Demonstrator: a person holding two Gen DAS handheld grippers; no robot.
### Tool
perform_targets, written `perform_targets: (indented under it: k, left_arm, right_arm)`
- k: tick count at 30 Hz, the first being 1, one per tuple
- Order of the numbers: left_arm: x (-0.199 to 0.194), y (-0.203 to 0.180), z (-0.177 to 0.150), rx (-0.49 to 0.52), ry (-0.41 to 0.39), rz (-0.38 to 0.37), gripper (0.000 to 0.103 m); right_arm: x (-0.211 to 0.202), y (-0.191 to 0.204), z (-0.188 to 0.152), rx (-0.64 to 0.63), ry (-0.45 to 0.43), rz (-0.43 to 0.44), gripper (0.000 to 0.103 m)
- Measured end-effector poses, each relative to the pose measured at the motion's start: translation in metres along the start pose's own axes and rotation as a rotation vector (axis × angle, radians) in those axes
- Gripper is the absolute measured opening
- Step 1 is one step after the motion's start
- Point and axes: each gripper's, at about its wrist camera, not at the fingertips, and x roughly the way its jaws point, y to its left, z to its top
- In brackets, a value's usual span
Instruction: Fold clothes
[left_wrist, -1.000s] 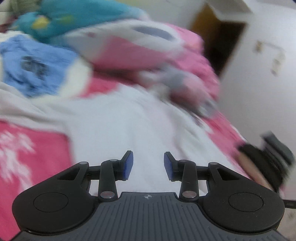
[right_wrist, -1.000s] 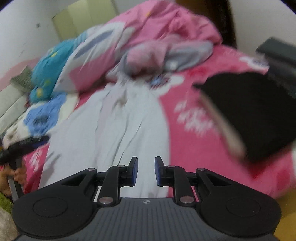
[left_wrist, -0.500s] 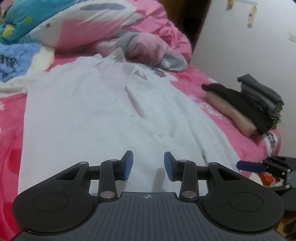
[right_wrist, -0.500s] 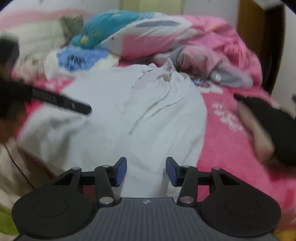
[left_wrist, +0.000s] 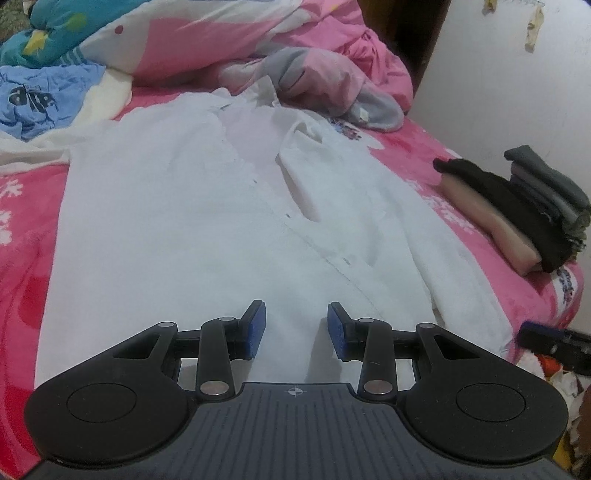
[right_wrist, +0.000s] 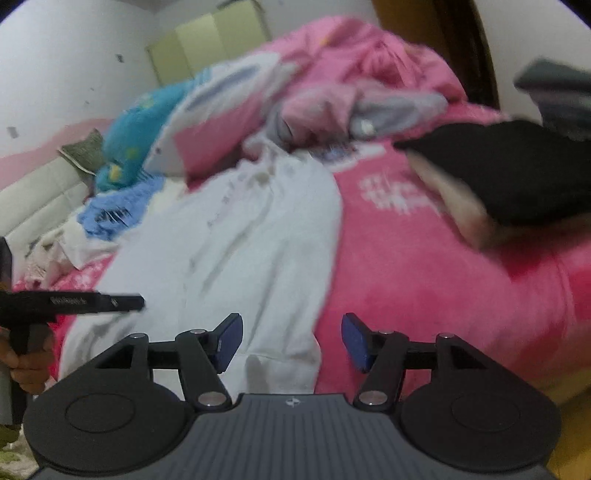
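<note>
A white button-up shirt (left_wrist: 207, 206) lies spread out, front up, on the pink bedspread (left_wrist: 22, 258). My left gripper (left_wrist: 296, 328) hovers over the shirt's near hem, open, with nothing between its blue pads. In the right wrist view the same shirt (right_wrist: 236, 251) is blurred, and my right gripper (right_wrist: 291, 341) hangs over its near right corner. Its jaws are opening and hold nothing. The right gripper's tip also shows at the left wrist view's right edge, and the left gripper's tip (right_wrist: 110, 302) at the right wrist view's left edge.
A stack of folded dark and beige clothes (left_wrist: 524, 221) sits on the bed's right side. Behind the shirt are a grey-pink garment (left_wrist: 332, 88), a pink-white duvet (left_wrist: 207, 37), a blue shirt (left_wrist: 40, 96) and a teal pillow (left_wrist: 55, 33). A white wall (left_wrist: 498, 74) stands right.
The left view swung from the pillows to the shirt's hem, then held still. The right gripper dropped toward the shirt's near right corner and its jaws widened.
</note>
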Motion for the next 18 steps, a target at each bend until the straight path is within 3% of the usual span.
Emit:
perform_targets:
  k: [1,2,3,6,12,18]
  left_arm:
    - [0.001,-0.001,0.0,0.0,0.004,0.002,0.037]
    - [0.002,-0.002,0.0,0.006,0.005,0.006,0.037]
    - [0.003,-0.003,0.0,0.012,0.006,0.009,0.037]
    - [0.006,-0.003,0.001,0.015,0.012,0.007,0.037]
    - [0.01,0.0,0.005,-0.002,0.018,-0.003,0.037]
    - [0.016,0.004,0.009,-0.041,0.028,-0.017,0.037]
  right_arm:
    - [0.004,0.001,-0.003,0.004,0.016,0.017,0.056]
    - [0.008,0.003,-0.006,0.001,0.034,0.033,0.047]
    - [0.013,0.007,-0.008,-0.008,0.047,0.029,0.029]
    - [0.018,0.01,-0.007,-0.03,0.049,-0.003,0.008]
    - [-0.023,-0.028,0.061,0.066,-0.184,0.03,0.002]
    - [-0.025,-0.063,0.177,-0.13,-0.381,-0.155,0.001]
